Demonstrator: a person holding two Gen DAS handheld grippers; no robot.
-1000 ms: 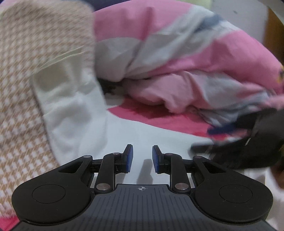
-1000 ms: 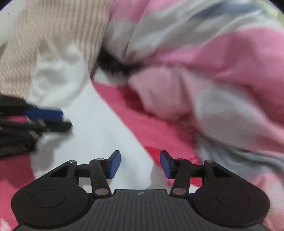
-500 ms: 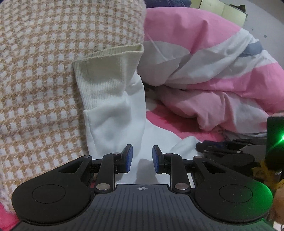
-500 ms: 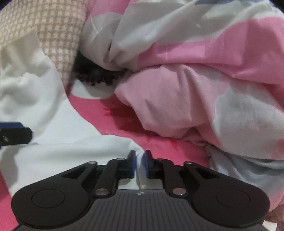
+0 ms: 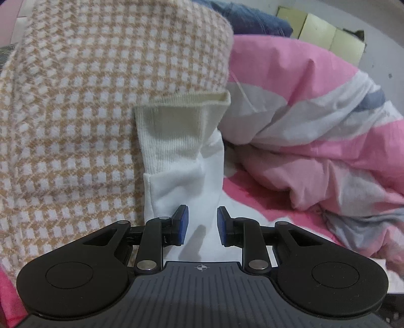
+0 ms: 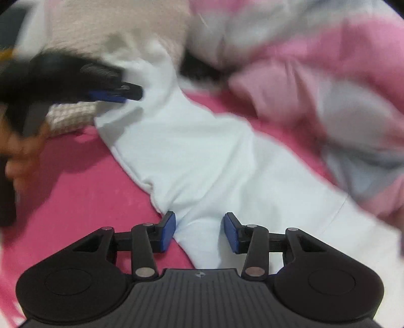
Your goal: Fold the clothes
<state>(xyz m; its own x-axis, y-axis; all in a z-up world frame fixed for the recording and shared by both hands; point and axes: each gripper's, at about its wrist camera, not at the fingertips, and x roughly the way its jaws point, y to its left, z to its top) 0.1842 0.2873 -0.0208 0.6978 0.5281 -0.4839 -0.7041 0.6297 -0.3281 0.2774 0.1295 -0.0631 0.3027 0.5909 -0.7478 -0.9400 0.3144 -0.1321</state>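
A white sleeve [image 5: 184,176] with a ribbed cream cuff [image 5: 181,121] lies over a tan-and-white checked garment [image 5: 75,113]. My left gripper [image 5: 200,224] hovers open just above the sleeve, below the cuff, with nothing between its fingers. In the right wrist view the white garment [image 6: 202,156] stretches across the pink sheet [image 6: 75,191]. My right gripper [image 6: 199,232] is open, its blue pads straddling a fold of the white cloth. The left gripper [image 6: 111,94] shows blurred at upper left, over the sleeve, with a hand [image 6: 17,154] behind it.
A bunched pink, white and grey duvet [image 5: 315,113] fills the right side and reaches the white garment's edge [image 6: 341,83]. A dark blue cloth [image 5: 252,22] lies behind the checked garment. Something dark [image 6: 199,69] sits under the duvet's edge.
My right gripper, shut half a second ago, has opened and pulled back, so more of the white garment shows. My left gripper has moved in over the sleeve, still open.
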